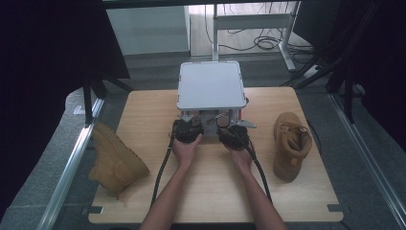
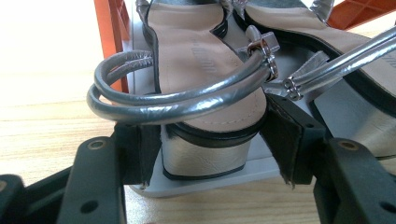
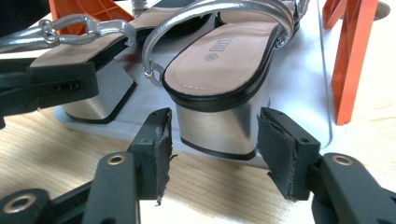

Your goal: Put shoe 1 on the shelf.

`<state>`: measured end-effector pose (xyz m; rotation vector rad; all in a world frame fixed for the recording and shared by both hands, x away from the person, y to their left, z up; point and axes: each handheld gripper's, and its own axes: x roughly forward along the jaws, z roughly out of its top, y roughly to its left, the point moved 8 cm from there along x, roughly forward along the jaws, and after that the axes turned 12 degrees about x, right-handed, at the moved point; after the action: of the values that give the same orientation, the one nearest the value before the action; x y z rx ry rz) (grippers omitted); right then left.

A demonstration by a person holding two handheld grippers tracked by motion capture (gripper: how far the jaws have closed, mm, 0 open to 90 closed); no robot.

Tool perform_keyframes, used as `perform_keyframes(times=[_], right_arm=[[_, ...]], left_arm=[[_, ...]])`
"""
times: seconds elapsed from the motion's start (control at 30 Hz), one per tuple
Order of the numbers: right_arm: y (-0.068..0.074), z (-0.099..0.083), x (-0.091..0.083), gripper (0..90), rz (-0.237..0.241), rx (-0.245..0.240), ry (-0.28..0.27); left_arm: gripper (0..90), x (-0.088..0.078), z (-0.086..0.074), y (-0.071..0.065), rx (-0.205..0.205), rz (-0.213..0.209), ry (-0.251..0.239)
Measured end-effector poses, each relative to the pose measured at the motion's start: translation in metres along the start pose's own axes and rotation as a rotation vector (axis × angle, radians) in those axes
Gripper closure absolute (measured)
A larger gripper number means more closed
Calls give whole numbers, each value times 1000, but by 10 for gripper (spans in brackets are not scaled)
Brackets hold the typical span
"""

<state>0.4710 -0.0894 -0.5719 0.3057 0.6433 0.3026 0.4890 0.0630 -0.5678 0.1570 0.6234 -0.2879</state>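
Note:
Two silver block-heel sandals stand side by side on the grey lower shelf [image 3: 303,79] of a small rack. In the left gripper view, my left gripper [image 2: 212,140] has both pads pressed against the heel of one sandal [image 2: 187,56], under its looped ankle strap. The other sandal [image 2: 355,60] lies to its right. In the right gripper view, my right gripper [image 3: 215,140] stands open around the heel of the second sandal [image 3: 219,56], with a small gap at each pad. From above, the left gripper [image 1: 189,120] and right gripper [image 1: 229,120] reach under the rack's white top [image 1: 210,86].
The rack has orange legs [image 3: 350,60] close to the right sandal. A tan boot [image 1: 291,143] lies on the wooden table [image 1: 210,191] at the right. Another tan boot [image 1: 115,160] lies on its side at the table's left edge. Cables trail back from both grippers.

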Motion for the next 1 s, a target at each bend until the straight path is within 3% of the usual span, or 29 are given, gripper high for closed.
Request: perform_keyframes(times=[0.1, 0.3, 0.47, 0.63, 0.7, 0.9, 1.0], right_arm=[[-1, 0, -4, 500, 6, -5, -3], [-7, 6, -17, 637, 21, -26, -33], [-17, 8, -21, 734, -5, -32, -31], [-24, 6, -16, 814, -20, -23, -15], [-24, 4, -14, 828, -25, -18, -5], [-26, 2, -8, 850, -35, -13, -6], [-27, 2, -8, 861, -39, -10, -9]], left_arm=[[386, -2, -1, 2, 4, -18, -2], [417, -19, -8, 7, 11, -37, -51], [536, -32, -12, 12, 7, -32, -73], [651, -32, -17, 19, -11, -19, -53], [677, -31, -18, 20, -26, -32, -58], [796, -33, -18, 22, -10, -19, -59], [824, -30, -21, 25, -22, -22, -48]])
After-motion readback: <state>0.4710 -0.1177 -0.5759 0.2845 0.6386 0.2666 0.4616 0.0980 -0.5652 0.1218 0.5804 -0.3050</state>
